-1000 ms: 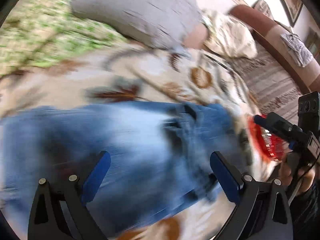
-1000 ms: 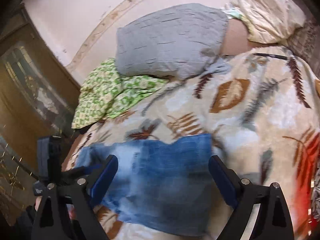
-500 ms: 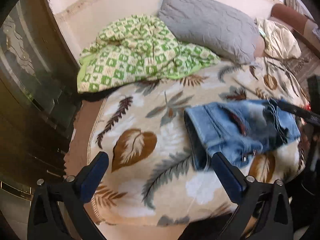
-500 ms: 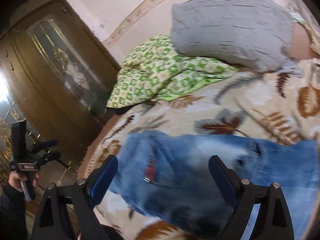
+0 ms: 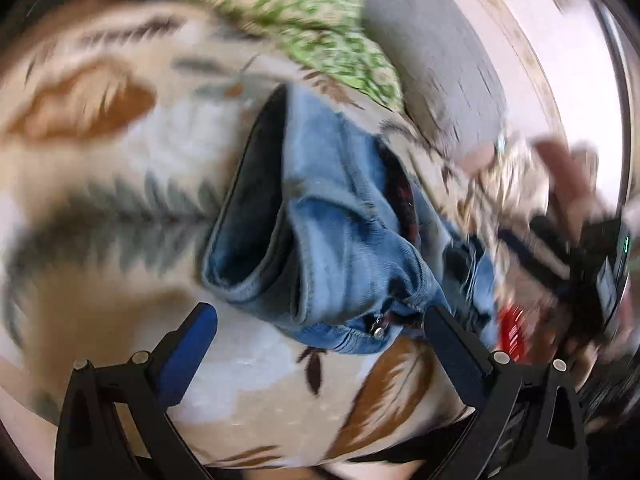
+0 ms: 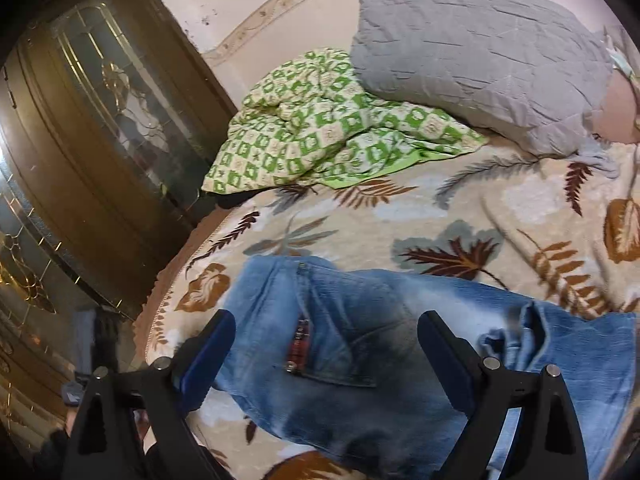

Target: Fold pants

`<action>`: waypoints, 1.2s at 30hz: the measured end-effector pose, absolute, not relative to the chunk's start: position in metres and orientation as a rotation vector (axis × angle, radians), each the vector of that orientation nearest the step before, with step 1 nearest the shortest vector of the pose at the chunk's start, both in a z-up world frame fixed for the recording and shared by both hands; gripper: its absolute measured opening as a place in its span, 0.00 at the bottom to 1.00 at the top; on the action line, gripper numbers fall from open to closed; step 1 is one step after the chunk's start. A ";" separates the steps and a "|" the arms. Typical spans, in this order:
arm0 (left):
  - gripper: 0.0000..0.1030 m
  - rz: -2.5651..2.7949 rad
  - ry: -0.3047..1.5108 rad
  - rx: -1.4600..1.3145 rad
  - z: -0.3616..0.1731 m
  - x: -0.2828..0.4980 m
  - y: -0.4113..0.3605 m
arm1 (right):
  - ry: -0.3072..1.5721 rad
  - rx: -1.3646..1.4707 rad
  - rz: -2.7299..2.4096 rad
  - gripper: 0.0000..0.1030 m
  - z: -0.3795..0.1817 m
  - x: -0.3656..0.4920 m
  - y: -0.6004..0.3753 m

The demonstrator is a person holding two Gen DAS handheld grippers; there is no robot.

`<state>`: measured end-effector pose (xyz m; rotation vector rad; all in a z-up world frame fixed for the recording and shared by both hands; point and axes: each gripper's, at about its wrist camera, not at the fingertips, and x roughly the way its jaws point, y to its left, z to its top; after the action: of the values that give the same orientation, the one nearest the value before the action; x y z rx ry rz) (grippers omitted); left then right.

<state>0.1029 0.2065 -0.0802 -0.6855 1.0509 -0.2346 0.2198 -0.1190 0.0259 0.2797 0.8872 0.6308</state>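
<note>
Blue jeans (image 6: 360, 352) lie bunched on a leaf-patterned bedspread (image 6: 460, 200), waistband end toward the bed's left edge. In the blurred left wrist view the jeans (image 5: 340, 248) show an open waistband facing me, with the zipper near the front edge. My left gripper (image 5: 320, 348) is open and empty, just in front of the waistband. My right gripper (image 6: 324, 344) is open and empty, hovering over the jeans' pocket area. The other gripper shows dimly at the right of the left wrist view (image 5: 592, 264).
A green checked blanket (image 6: 320, 128) and a grey pillow (image 6: 480, 52) lie at the head of the bed. A dark wooden cabinet with glass doors (image 6: 92, 140) stands to the left. A red object (image 5: 512, 332) sits past the jeans.
The left gripper has swung in close to the jeans' waistband from a wider view of the bed. The right gripper has shifted slightly over the jeans. Both stay open.
</note>
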 end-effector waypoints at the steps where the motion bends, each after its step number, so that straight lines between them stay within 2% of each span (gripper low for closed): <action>1: 1.00 -0.210 1.052 -0.746 -0.089 0.104 0.209 | 0.889 0.281 0.623 0.91 0.024 0.220 -0.123; 3: 1.00 -0.167 1.068 -0.820 -0.108 0.109 0.209 | 0.901 0.285 0.615 0.91 0.020 0.221 -0.126; 13: 1.00 -0.135 0.938 -0.788 -0.103 0.131 0.186 | 0.906 0.272 0.609 0.91 0.009 0.212 -0.138; 15: 0.90 -0.139 0.930 -0.790 -0.103 0.125 0.194 | 0.890 0.240 0.599 0.91 0.011 0.209 -0.139; 19: 0.49 -0.160 0.984 -0.799 -0.110 0.113 0.210 | 0.852 0.167 0.584 0.91 0.014 0.202 -0.140; 22: 0.42 -0.153 0.994 -0.747 -0.109 0.110 0.209 | 0.833 0.137 0.578 0.91 0.013 0.199 -0.141; 30: 0.42 -0.148 0.991 -0.635 -0.108 0.116 0.196 | 0.824 0.078 0.585 0.91 0.011 0.195 -0.134; 36: 0.42 -0.175 0.956 -0.377 -0.096 0.122 0.178 | 0.838 0.046 0.592 0.91 0.014 0.199 -0.121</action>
<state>0.1217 0.1779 -0.0963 -0.3769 0.9560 -0.1754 0.1990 -0.1211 0.0136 0.0456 0.8378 0.5919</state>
